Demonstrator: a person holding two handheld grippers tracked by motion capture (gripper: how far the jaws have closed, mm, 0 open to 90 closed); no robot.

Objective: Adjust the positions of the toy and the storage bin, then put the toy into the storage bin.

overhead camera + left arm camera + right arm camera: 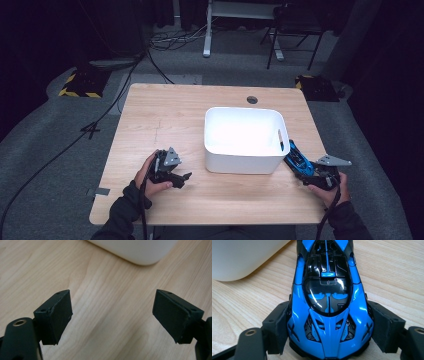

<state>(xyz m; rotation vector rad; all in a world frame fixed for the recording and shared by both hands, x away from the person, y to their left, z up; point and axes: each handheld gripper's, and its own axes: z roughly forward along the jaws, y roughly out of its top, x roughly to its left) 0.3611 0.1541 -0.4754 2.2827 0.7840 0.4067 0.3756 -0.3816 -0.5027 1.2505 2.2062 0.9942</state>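
A blue and black toy sports car [297,158] lies on the wooden table [165,115], just right of the white bin [240,162]. My right gripper [304,170] is shut on it; in the right gripper view the two pads press the car's [327,277] flanks near one end, with the gripper [328,323] low over the wood. My left gripper [185,177] sits near the table's front left, a short way left of the bin. In the left gripper view it [112,303] stands open with bare wood between the pads, and the bin's rounded corner [140,252] lies ahead.
The bin's inside looks bright white, and no contents can be made out. A round cable hole [252,99] sits near the table's far edge. Beyond the table are floor cables [125,80], a desk leg [207,30] and a chair [295,30].
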